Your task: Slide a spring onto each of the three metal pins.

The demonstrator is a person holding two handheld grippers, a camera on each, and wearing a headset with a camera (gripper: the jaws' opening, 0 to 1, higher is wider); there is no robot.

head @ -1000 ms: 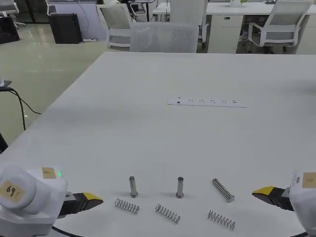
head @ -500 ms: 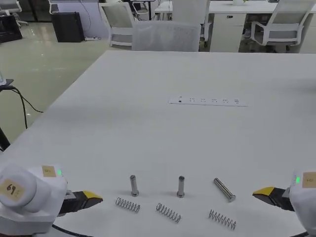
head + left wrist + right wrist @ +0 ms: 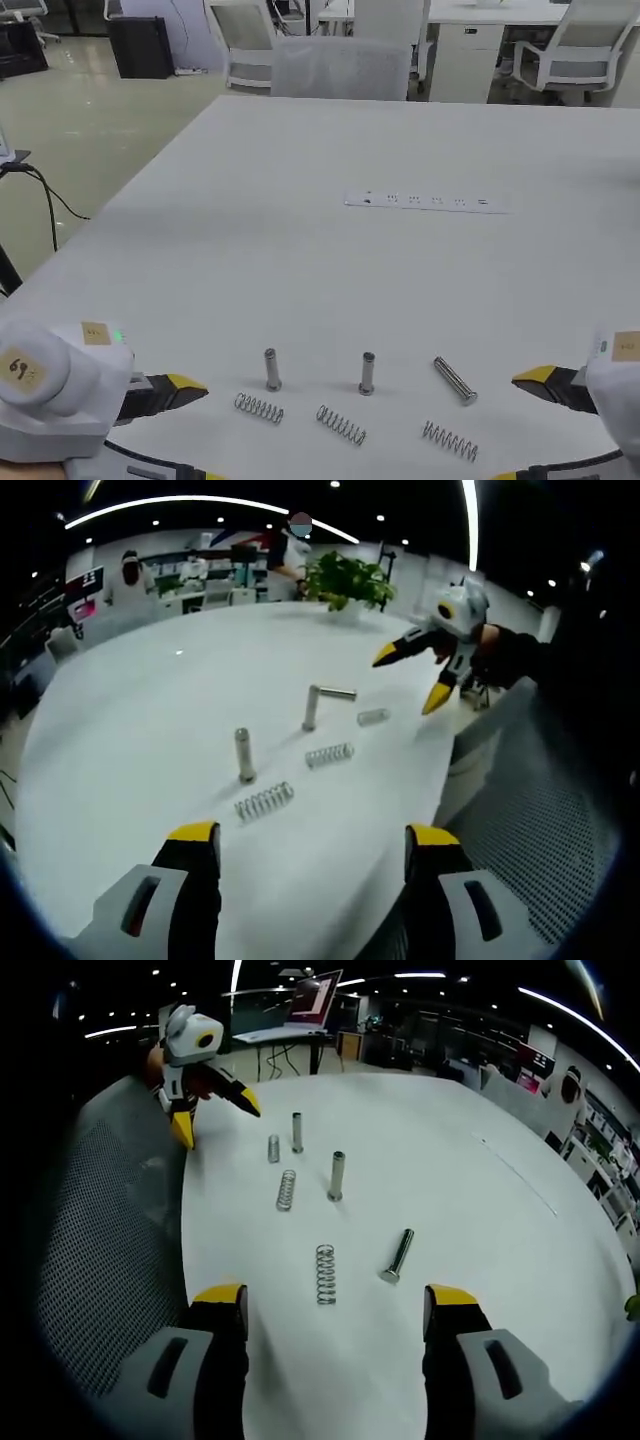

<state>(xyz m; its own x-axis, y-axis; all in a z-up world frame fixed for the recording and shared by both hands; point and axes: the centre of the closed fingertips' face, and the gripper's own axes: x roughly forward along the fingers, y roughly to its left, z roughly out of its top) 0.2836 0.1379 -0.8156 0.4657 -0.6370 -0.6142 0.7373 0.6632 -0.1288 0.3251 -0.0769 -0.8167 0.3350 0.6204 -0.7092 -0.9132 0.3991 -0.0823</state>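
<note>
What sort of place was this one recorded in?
Probably an open-plan office: a large white table with a built-in socket strip, swivel chairs and desks beyond it, and a potted plant nearby.

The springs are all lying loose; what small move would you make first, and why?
Probably ease the left gripper forward onto the nearest spring: its jaws stand open and empty, the spring lies loose just ahead, and the pin behind it stands upright.
</note>
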